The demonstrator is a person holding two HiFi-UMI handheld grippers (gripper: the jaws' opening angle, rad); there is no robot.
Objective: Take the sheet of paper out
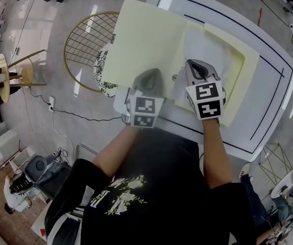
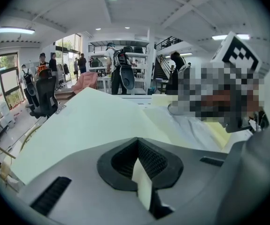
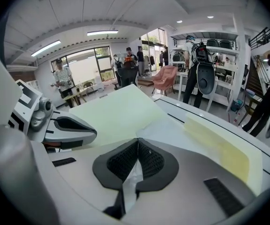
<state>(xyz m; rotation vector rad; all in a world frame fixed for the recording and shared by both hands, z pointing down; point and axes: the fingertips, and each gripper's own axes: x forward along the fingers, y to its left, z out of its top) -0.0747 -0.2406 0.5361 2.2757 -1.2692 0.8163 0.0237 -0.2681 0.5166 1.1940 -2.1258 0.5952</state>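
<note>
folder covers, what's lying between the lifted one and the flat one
A white sheet of paper, pinched by the right gripper; the head view shows it best.

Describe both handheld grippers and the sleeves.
Both the left gripper and right gripper have smooth grey moulded shells with black ribbed pads. Each carries a white cube printed with black square markers. No cables show. The person wears a black short-sleeved T-shirt with a pale print.
</note>
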